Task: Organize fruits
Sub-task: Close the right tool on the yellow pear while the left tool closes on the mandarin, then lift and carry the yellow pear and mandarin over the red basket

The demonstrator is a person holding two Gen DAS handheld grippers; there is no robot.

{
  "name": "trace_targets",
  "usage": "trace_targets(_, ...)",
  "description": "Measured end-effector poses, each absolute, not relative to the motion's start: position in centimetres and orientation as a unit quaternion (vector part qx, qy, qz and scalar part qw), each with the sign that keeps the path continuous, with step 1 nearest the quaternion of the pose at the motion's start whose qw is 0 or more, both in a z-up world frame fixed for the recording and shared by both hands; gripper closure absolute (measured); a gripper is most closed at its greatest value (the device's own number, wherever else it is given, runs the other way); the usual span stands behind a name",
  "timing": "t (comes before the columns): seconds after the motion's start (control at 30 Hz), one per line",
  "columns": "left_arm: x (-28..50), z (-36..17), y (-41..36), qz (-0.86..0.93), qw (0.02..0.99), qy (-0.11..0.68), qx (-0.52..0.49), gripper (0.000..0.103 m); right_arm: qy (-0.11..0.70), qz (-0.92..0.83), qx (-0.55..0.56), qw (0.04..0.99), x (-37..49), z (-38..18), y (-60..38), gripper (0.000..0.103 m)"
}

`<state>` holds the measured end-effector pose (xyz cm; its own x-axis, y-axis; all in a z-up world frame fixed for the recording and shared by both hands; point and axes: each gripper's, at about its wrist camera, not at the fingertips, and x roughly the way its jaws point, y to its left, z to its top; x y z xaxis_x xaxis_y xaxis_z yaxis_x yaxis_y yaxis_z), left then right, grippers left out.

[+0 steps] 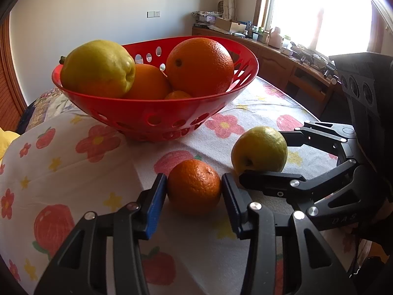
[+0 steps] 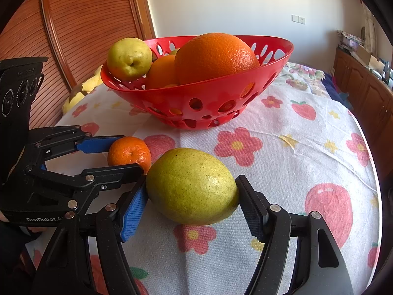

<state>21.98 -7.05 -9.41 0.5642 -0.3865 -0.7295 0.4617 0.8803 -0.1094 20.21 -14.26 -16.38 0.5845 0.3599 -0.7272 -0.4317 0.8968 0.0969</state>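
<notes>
A red perforated basket [image 1: 157,113] stands on the flowered cloth and holds a yellow-green pear [image 1: 98,68], a big orange [image 1: 200,66] and more oranges. It also shows in the right wrist view [image 2: 208,95]. My left gripper [image 1: 195,191] is shut on a small mandarin [image 1: 194,186] resting on the cloth; it also shows in the right wrist view [image 2: 129,151]. My right gripper [image 2: 192,205] is shut on a yellow-green pear [image 2: 192,185] on the cloth, just right of the mandarin; the pear also shows in the left wrist view [image 1: 259,148].
The flower-and-strawberry cloth [image 2: 294,147] covers the table. A wooden sideboard [image 1: 282,59] with clutter runs under the window at the right. A wooden slatted door [image 2: 86,32] stands behind the table. A yellow object [image 2: 81,93] lies at the cloth's far left edge.
</notes>
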Motion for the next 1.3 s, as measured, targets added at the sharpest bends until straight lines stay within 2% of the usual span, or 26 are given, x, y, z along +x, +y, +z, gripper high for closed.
trace_targets(0.33,21.7,-8.6,-6.2,-0.229,0.891,0.391,0.042,0.06,0.395,0.221,-0.048,0.89,20.1,-16.4,-14.2,0.031)
trace_targets(0.7,21.0,-4.3,-4.5,-0.22,0.91,0.349,0.035,0.06,0.385,0.223,-0.06,0.893,19.6,-15.3,-14.4,0.032)
trace_targets(1.3,22.0,3.2,-1.9,-0.21,0.937,0.277,0.032,0.06,0.302,0.242,-0.061,0.92,20.8,-5.7,-15.8,0.031)
